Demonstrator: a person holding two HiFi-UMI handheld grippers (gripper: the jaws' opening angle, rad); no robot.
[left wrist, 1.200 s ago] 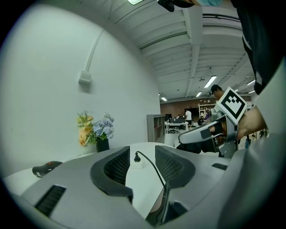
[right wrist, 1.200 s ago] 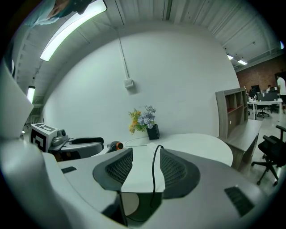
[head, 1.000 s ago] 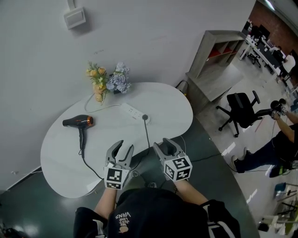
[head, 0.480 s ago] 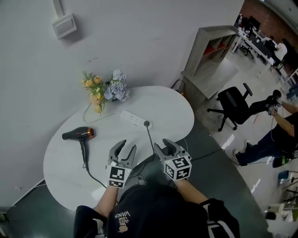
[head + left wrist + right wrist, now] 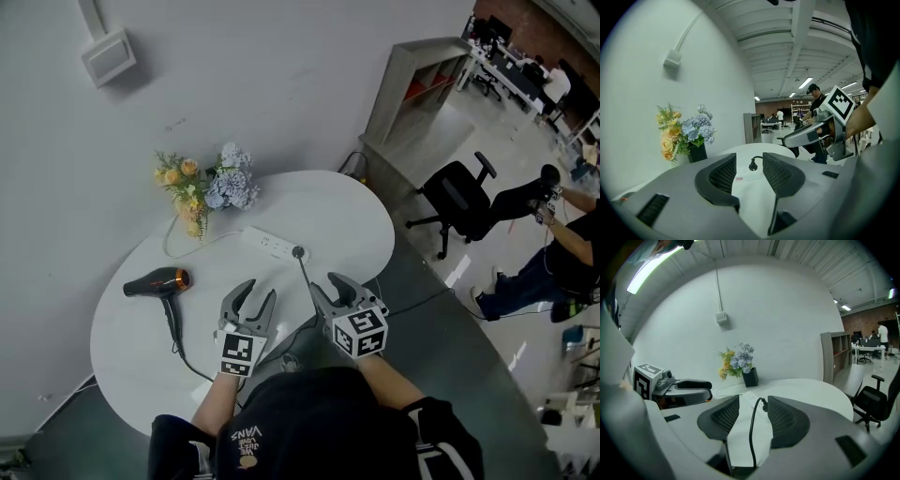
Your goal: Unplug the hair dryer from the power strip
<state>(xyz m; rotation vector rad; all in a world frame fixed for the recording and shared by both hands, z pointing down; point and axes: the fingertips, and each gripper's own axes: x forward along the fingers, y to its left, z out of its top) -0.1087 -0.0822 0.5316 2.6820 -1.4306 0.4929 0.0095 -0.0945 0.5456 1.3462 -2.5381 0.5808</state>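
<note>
Hair dryer point(image 5: 157, 279): left of frame, cord point(image 5: 304, 273) plugged into power strip point(image 5: 270, 245) at centre. Left gripper point(image 5: 258, 292), right gripper point(image 5: 325, 285): both agape, empty, seemingly poised for plug point(image 5: 298, 252).

Hair dryer point(image 5: 159, 281), plug point(image 5: 298, 251) in power strip point(image 5: 269, 245)

The left tongs point(image 5: 259, 291) and the right tongs point(image 5: 324, 283) are now nearer the power strip point(image 5: 273, 246) than a second ago, the gap shrinking a little at each step. The left tongs move in toward the strip's near side. The right tongs move up toward the black plug point(image 5: 298, 252) at its right end. The desk point(image 5: 347, 211) also sits differently in the head view, so part of this approach may be the head camera swinging rather than the tongs travelling.
</note>
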